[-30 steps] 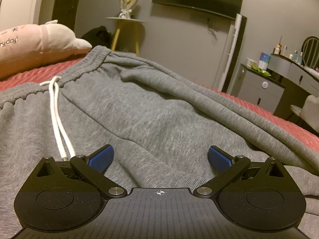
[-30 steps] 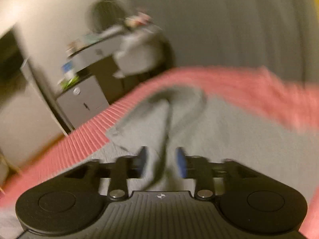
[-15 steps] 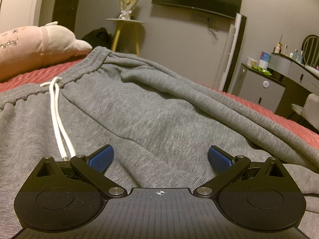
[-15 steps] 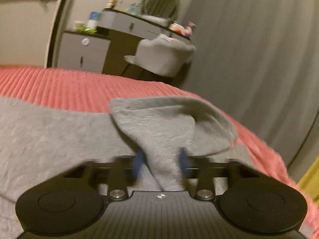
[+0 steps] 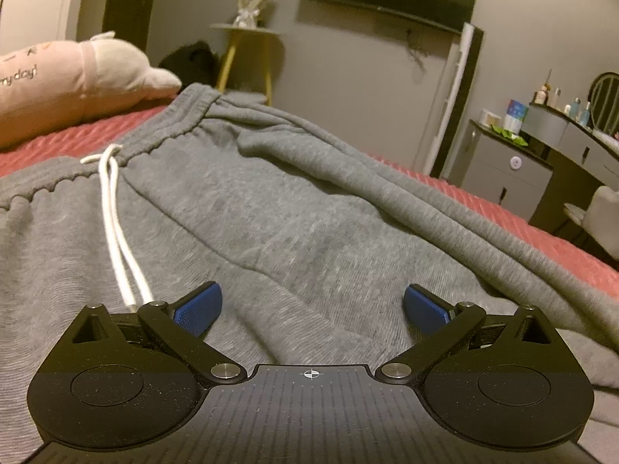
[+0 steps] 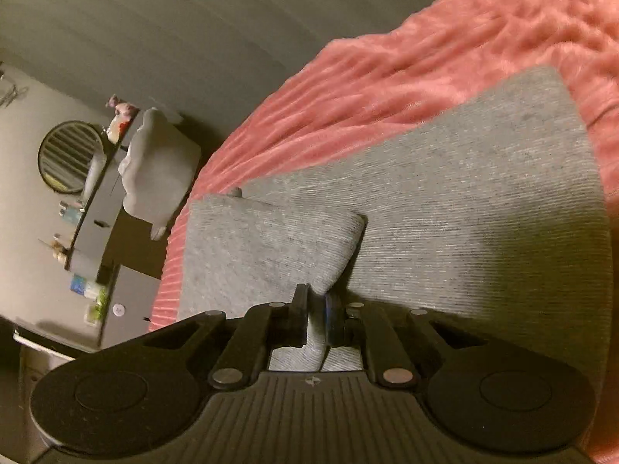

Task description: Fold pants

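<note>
The right gripper (image 6: 317, 319) has a pinch of grey cloth between its pads, taken at the leg end of the pants (image 6: 445, 208); its jaws are easing apart at this moment, though the cloth sits between them and appears pressed. The pinched hem (image 6: 267, 239) is lifted and doubled back over the leg, which lies flat on the red bedspread (image 6: 406, 73). The left gripper (image 5: 311, 309) stands released, its blue pads (image 5: 197, 307) wide apart and low over the seat of the pants (image 5: 271, 212), holding nothing; whether the pads rest on the cloth cannot be told. The waistband (image 5: 166, 131) and white drawstring (image 5: 116, 228) lie beyond it, near a pink pillow (image 5: 69, 81). The fabric appears to be thick knit fleece: soft, limp, light, not slippery, not fragile. It will likely sag and crease away from any single hold, so corners are the sound places to grip: the hem edge on the right, the waistband on the left.
</note>
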`<state>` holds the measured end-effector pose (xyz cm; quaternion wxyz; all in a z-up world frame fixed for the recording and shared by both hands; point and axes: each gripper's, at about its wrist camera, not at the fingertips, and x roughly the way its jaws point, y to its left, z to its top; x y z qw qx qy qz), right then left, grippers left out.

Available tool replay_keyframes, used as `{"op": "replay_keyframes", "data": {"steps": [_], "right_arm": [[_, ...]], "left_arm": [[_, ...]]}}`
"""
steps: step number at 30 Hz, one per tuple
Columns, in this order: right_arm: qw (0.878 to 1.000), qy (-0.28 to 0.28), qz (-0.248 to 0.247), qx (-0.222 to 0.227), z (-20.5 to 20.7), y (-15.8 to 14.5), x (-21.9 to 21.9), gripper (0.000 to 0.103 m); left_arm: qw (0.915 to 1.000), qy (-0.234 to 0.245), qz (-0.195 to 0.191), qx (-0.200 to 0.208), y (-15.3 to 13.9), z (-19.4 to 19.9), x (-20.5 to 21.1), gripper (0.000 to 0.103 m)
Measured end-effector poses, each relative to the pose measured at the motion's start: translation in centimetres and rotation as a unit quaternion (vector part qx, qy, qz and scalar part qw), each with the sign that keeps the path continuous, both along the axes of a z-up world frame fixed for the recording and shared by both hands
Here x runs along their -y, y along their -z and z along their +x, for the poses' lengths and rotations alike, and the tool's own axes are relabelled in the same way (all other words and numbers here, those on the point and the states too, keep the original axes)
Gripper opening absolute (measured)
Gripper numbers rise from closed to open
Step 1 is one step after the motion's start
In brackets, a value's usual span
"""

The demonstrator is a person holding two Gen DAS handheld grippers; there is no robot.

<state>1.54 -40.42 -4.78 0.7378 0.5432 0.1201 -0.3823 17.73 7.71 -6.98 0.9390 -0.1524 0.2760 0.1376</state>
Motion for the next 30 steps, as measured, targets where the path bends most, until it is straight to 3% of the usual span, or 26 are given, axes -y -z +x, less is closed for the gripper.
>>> {"op": "replay_keyframes", "data": {"steps": [1, 3, 5, 6, 7, 10, 12, 15, 21, 24, 26, 27, 28, 30], "right_arm": [[1.000, -0.013, -0.006, 0.010, 0.4, 0.0, 0.0, 0.035], [0.999, -0.039, -0.016, 0.019, 1.0, 0.0, -0.1, 0.042], [0.998, -0.055, -0.023, 0.008, 1.8, 0.2, -0.1, 0.037], [0.998, -0.057, -0.024, 0.004, 2.4, 0.2, 0.0, 0.016], [0.998, -0.057, -0.025, 0.001, 2.5, 0.2, 0.0, 0.009], [0.998, -0.055, -0.023, 0.000, 2.1, 0.0, -0.5, 0.009], [0.998, -0.058, -0.033, -0.010, 2.2, -0.2, -0.9, 0.009], [0.997, -0.058, -0.046, -0.024, 2.5, -0.2, -1.4, 0.009], [0.994, -0.059, -0.078, -0.048, 3.3, 0.1, -1.8, 0.009], [0.991, -0.061, -0.101, -0.067, 4.0, -0.2, -2.3, 0.010], [0.988, -0.065, -0.114, -0.076, 4.2, -0.3, -2.5, 0.009], [0.988, -0.066, -0.117, -0.077, 4.2, -0.4, -2.6, 0.009], [0.988, -0.068, -0.119, -0.074, 4.2, -0.4, -2.5, 0.009], [0.989, -0.073, -0.115, -0.064, 3.9, -0.7, -2.1, 0.008]], "left_arm": [[0.9999, 0.002, -0.011, -0.007, -0.7, -0.1, -0.3, 0.103], [0.9992, 0.003, -0.040, -0.005, -2.5, -0.1, -1.3, 0.103], [0.9979, 0.009, -0.064, 0.010, -4.5, 0.9, -2.6, 0.103], [0.9970, 0.007, -0.076, 0.015, -5.6, 1.8, -3.4, 0.103], [0.9962, 0.004, -0.085, 0.015, -6.4, 2.9, -4.1, 0.103], [0.9939, 0.001, -0.110, -0.005, -7.9, 7.6, -6.3, 0.103], [0.9901, 0.004, -0.134, -0.040, -7.9, 11.1, -7.5, 0.101], [0.9812, 0.012, -0.167, -0.096, -6.7, 15.8, -8.5, 0.086], [0.9684, 0.004, -0.121, -0.218, -3.8, 21.5, -8.0, 0.084], [0.9662, 0.001, -0.129, -0.223, -3.7, 21.9, -8.5, 0.083], [0.9680, 0.001, -0.122, -0.219, -3.7, 21.6, -8.7, 0.068], [0.9692, -0.002, -0.095, -0.227, -3.6, 21.4, -8.5, 0.045], [0.9706, 0.005, -0.080, -0.227, -3.7, 20.9, -8.6, 0.034], [0.9743, 0.010, -0.101, -0.201, -4.5, 18.7, -9.3, 0.018]]}}
